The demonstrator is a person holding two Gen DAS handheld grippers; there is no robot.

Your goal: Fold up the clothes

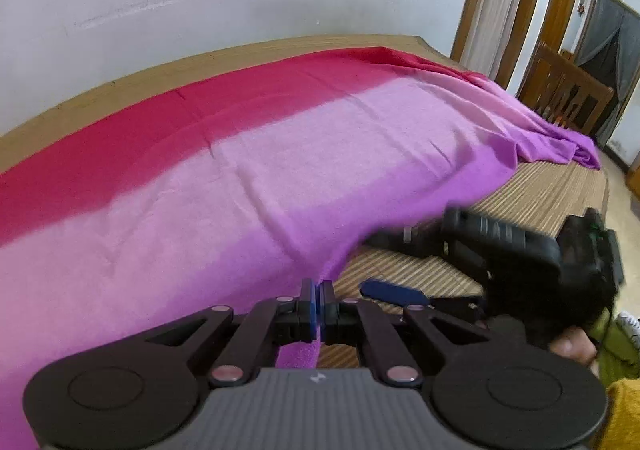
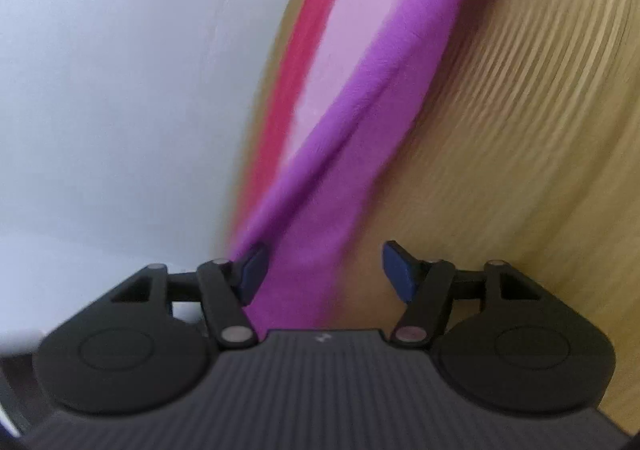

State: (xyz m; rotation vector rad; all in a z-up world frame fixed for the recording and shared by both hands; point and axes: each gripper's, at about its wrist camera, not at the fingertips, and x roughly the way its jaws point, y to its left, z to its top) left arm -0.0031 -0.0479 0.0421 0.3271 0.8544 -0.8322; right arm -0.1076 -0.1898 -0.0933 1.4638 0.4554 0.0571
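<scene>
A long cloth shading from crimson through pale pink to purple [image 1: 256, 153] lay spread across the striped woven mat [image 1: 532, 189], its purple edge pinched in the closed left gripper [image 1: 319, 304], while the right gripper [image 2: 320, 274] gaped empty beside it.

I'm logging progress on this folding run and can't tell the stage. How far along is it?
Early. Done: the red-to-purple cloth lies spread over the striped mat, with no fold visible. In hand: the left gripper is shut on the cloth's purple near edge; the right gripper is open beside that edge, gripping nothing. Left: the right one's grip and every fold.
</scene>
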